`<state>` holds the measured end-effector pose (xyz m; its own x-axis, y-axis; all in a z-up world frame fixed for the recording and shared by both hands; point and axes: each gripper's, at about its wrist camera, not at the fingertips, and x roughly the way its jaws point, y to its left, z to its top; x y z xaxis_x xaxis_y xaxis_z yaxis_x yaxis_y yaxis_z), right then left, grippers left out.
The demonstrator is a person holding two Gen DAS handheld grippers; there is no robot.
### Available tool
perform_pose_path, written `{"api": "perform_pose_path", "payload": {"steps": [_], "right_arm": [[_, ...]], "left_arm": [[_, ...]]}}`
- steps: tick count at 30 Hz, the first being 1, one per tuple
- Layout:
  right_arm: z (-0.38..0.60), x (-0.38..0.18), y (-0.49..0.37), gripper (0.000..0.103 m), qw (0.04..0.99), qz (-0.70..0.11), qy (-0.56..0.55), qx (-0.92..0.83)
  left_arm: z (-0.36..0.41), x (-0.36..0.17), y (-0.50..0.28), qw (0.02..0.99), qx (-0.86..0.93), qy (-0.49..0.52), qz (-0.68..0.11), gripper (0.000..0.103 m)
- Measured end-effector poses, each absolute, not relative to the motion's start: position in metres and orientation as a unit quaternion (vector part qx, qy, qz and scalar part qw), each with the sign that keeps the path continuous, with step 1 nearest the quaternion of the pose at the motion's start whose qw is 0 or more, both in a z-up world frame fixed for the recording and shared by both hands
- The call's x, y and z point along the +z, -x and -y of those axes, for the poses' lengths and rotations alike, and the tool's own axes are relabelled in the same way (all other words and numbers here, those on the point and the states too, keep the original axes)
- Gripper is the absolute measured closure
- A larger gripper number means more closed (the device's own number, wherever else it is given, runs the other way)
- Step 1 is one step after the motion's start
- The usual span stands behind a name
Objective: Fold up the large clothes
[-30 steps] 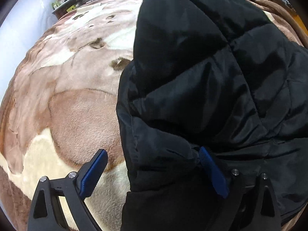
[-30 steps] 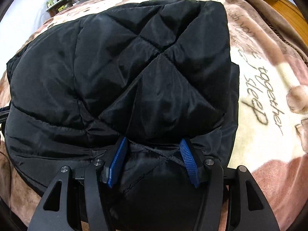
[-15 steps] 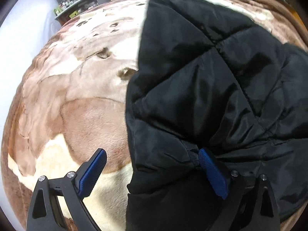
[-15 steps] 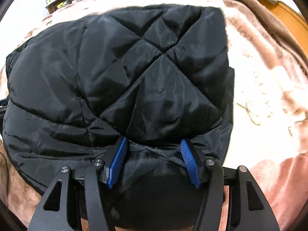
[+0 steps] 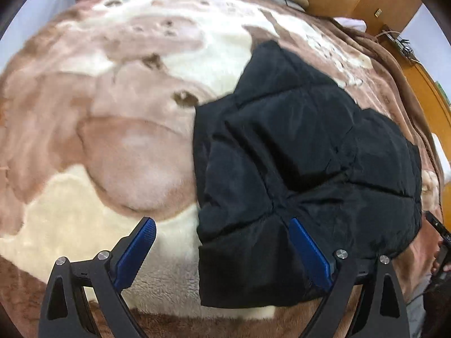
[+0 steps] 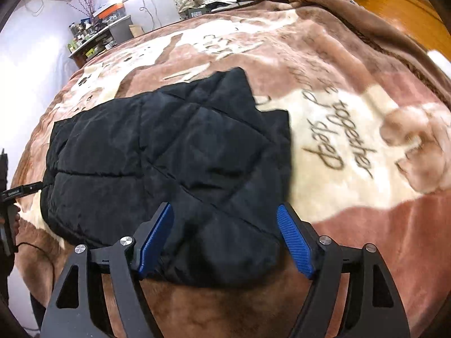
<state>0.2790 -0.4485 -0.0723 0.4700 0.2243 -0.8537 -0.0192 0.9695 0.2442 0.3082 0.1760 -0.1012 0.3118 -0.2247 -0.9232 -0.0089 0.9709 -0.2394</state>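
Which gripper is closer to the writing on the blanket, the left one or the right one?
Right. The right gripper is open over the jacket edge beside the writing. The left gripper is open over the jacket's opposite edge; its view shows no writing.

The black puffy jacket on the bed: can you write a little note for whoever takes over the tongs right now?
Left tongs: open, holding nothing.
Right tongs: just opened, jaws wide, nothing gripped; the jacket's near edge lies between the fingers.
Black quilted jacket: lies folded in a compact bundle on the brown and cream blanket, released by both tongs.
Done: the fold looks laid down.
Left: probably check the stepped far corner and tidy it, or make one more fold if a smaller bundle is wanted.
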Motion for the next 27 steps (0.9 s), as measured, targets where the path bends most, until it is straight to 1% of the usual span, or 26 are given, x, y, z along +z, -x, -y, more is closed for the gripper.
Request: {"api": "perform_pose_path", "payload": {"steps": [5, 10, 14, 19, 21, 23, 27], "right_arm": [[0.478, -0.097, -0.279, 0.026, 0.822, -0.542, -0.164, 0.065], [0.499, -0.119, -0.284, 0.026, 0.795, -0.540, -0.257, 0.101], [0.506, -0.133, -0.302, 0.025, 0.773, -0.548, -0.295, 0.126], [0.505, -0.151, -0.322, 0.025, 0.747, -0.563, -0.315, 0.160], [0.505, -0.157, -0.326, 0.023, 0.742, -0.565, -0.318, 0.170], [0.504, -0.163, -0.331, 0.012, 0.738, -0.568, -0.322, 0.173], [0.498, -0.171, -0.340, 0.008, 0.731, -0.571, -0.325, 0.185]], "left_arm": [[-0.180, -0.133, -0.318, 0.774, -0.098, 0.152, -0.607, 0.007], [-0.174, -0.157, -0.332, 0.748, -0.139, 0.175, -0.625, 0.005], [-0.170, -0.170, -0.340, 0.735, -0.153, 0.188, -0.633, 0.001], [-0.165, -0.185, -0.353, 0.716, -0.172, 0.211, -0.642, 0.000], [-0.163, -0.190, -0.355, 0.712, -0.179, 0.211, -0.646, 0.000], [-0.161, -0.195, -0.359, 0.705, -0.183, 0.219, -0.650, 0.000], [-0.151, -0.204, -0.373, 0.698, -0.178, 0.216, -0.659, 0.000]]}}
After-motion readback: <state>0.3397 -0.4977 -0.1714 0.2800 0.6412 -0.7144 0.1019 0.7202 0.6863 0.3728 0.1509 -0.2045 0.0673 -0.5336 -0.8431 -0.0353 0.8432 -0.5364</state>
